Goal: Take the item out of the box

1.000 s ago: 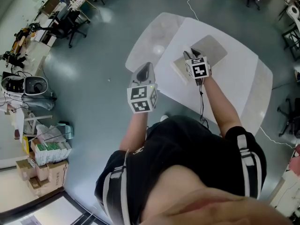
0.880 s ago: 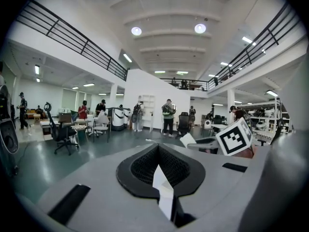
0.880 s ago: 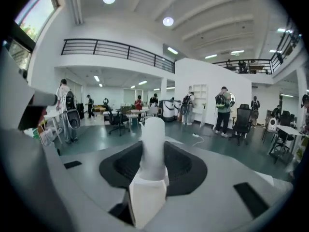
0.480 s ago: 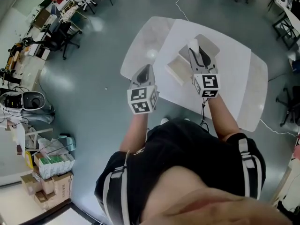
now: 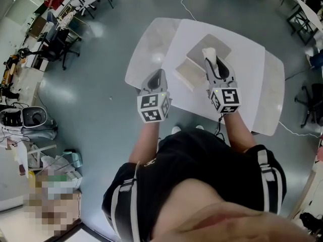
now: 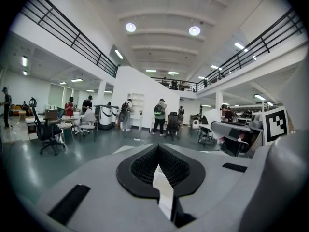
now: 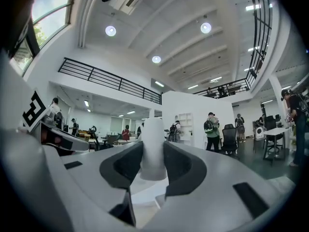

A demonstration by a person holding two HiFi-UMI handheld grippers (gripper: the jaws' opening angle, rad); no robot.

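The item (image 5: 207,52), a small white, rounded piece, is clamped upright between the jaws of the right tool (image 5: 211,62). In the right gripper view it stands squarely between the two dark pads, its top poking above them. From the head view it sits beyond the shallow pale box (image 5: 187,74) rather than inside it, over a flat beige panel (image 5: 220,45) that may be the box's lid; I cannot tell how high it is off the surface.

The box lies on the white table (image 5: 248,69), just left of the right tool and apart from the item.

The left tool (image 5: 157,73) hovers near the table's left edge, well away from the box, with its jaws closed together and nothing between them.

By my reading, the extraction itself is essentially done and the step in hand is carrying the item clear. The next move calls for a bare patch of table beside the box, a steady lowering so the piece does not tip, and only then a release.
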